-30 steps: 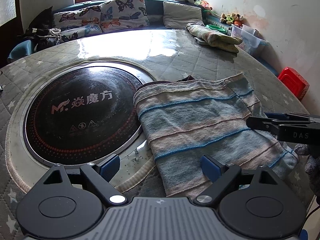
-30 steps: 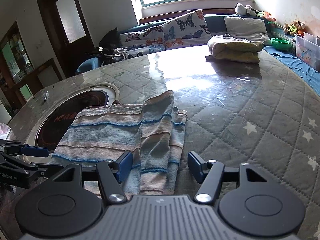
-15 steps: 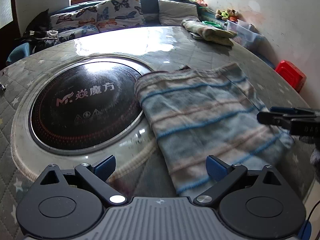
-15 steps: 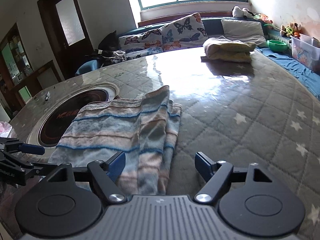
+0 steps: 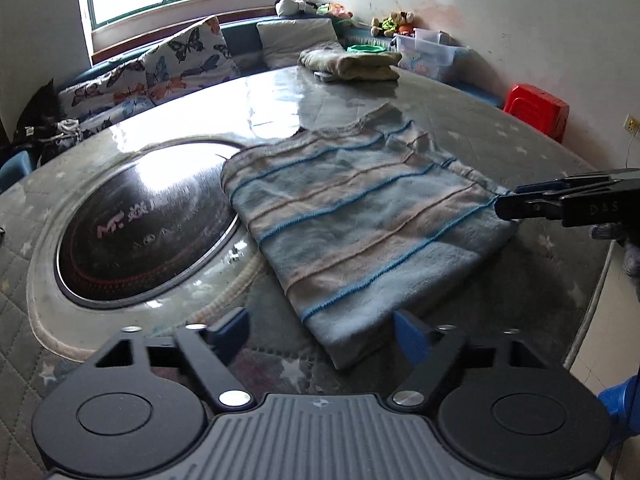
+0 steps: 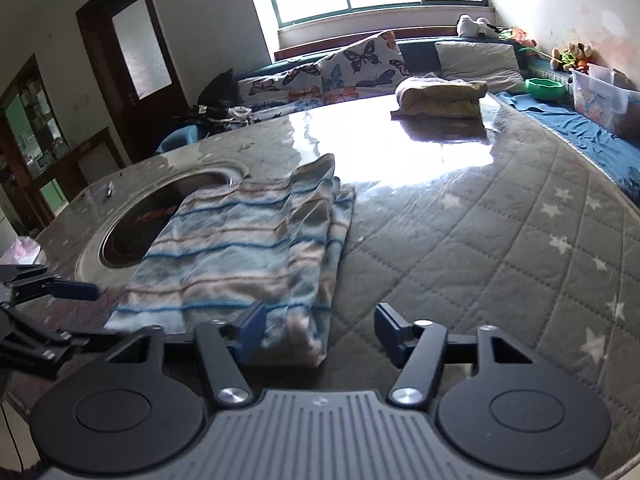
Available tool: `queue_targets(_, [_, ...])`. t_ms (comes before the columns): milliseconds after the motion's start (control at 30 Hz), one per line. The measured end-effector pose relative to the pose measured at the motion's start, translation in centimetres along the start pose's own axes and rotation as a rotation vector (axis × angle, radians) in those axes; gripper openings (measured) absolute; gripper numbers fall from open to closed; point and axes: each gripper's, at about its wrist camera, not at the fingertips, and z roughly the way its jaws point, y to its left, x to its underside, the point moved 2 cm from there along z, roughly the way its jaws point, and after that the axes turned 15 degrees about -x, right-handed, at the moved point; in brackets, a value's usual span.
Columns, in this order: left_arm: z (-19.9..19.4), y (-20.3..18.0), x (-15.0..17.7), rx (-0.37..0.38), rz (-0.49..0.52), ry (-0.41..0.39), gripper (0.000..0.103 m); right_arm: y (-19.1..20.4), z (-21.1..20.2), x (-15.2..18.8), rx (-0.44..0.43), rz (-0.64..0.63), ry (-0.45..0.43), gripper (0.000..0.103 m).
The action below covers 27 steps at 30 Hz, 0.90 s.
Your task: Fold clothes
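A folded, blue-and-beige striped garment (image 5: 360, 216) lies flat on the round table, partly over the black cooktop; it also shows in the right wrist view (image 6: 244, 248). My left gripper (image 5: 322, 326) is open and empty, just short of the garment's near corner. My right gripper (image 6: 318, 330) is open and empty, at the garment's near edge, its left finger over the cloth. In the left wrist view the right gripper (image 5: 516, 200) sits at the garment's right edge. In the right wrist view the left gripper (image 6: 76, 290) sits at its left corner.
The round table has a quilted star-pattern cover (image 6: 500, 240) under glossy film and a black inset cooktop (image 5: 144, 224). A folded beige garment (image 5: 352, 65) lies at the far side. A cushioned bench (image 6: 360, 68), a plastic bin (image 5: 426, 50) and a red stool (image 5: 536, 108) stand beyond.
Both grippers have pulled back and risen away from the garment, which lies still; each camera now looks from higher up and farther back.
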Motion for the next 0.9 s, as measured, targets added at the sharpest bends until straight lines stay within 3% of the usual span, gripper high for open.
queue_targets(133, [-0.2, -0.4, 0.4, 0.015, 0.038, -0.030, 0.048, 0.6, -0.4, 0.5, -0.008, 0.010, -0.017, 0.048])
queue_targets(200, [-0.5, -0.7, 0.5, 0.006, 0.059, -0.049, 0.032, 1.2, -0.8, 0.7, -0.002, -0.010, -0.031, 0.037])
queue_targets(300, [-0.8, -0.9, 0.3, -0.003, 0.064, -0.071, 0.020, 1.8, -1.1, 0.9, -0.029, -0.018, -0.026, 0.025])
queue_targets(400, [-1.3, -0.8, 0.1, -0.010, 0.057, -0.093, 0.014, 2.2, -1.2, 1.0, -0.036, -0.019, -0.033, 0.012])
queue_targets(500, [-2.1, -0.3, -0.3, -0.021, 0.032, -0.119, 0.012, 2.4, -2.1, 0.3, -0.077, 0.008, -0.077, 0.011])
queue_targets(600, [-2.3, 0.2, -0.1, -0.032, 0.020, -0.120, 0.012, 2.9, -2.5, 0.1, -0.119, 0.011, -0.093, 0.011])
queue_targets(733, [-1.7, 0.5, 0.9, -0.035, 0.032, -0.080, 0.012, 2.5, -1.2, 1.5, -0.121, 0.029, -0.020, 0.011])
queue_targets(900, [-1.3, 0.9, 1.1, -0.046, 0.049, -0.065, 0.013, 2.8, -1.7, 1.3, -0.132, -0.015, 0.010, 0.022])
